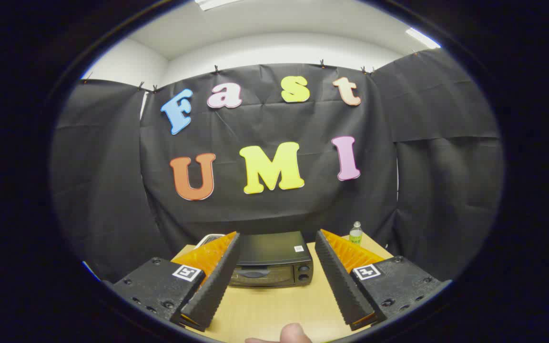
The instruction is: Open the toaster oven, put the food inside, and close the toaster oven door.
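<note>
A white object (pixel 209 238) peeks out at the table's (pixel 274 309) back-left. The toaster oven (pixel 274 259) sits mid-table toward the back edge, long axis crosswise, door shut, facing the spread, empty gripper (pixel 277 238). A bottle (pixel 356 233) stands back-right.

The gripper (pixel 277 243) stood spread wide, its left finger (pixel 217 276) covering the toaster oven's (pixel 274 259) door at nine o'clock. A white object (pixel 206 239) behind it was mostly hidden. A fingertip (pixel 293 333) showed at six o'clock, cut off. The bottle's (pixel 356 233) label was too small to read.
</note>
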